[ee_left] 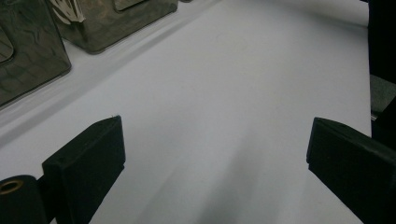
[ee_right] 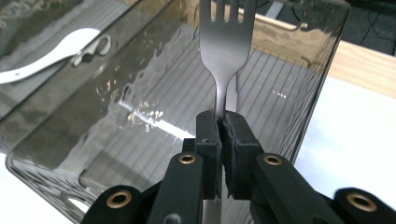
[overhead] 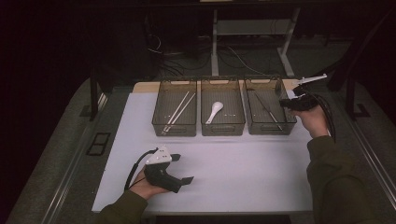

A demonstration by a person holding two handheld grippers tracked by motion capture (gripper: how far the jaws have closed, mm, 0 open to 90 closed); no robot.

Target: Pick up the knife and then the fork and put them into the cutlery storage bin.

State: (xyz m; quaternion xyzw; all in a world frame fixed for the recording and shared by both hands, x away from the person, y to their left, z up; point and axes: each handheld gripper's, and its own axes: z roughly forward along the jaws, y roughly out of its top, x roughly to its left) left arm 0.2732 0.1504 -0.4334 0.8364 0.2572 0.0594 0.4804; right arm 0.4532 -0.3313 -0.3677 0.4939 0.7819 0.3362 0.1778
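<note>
Over the right bin (ee_right: 299, 93) you've got the fork (ee_right: 227, 42) pinched by its handle in your right gripper (ee_right: 223, 122), jaws fully closed on it, tines pointing away. Fork is dark matte metal, four tines. That bin (overhead: 270, 106) already holds another dark utensil (overhead: 267, 108). Middle bin (overhead: 222, 106): white spoon (overhead: 215, 112). Left bin (overhead: 174, 107): pale chopsticks (overhead: 178, 112). Your left gripper (ee_left: 215, 154) sits low over the bare mat (ee_left: 224, 93), jaws wide apart, nothing between them.
</note>
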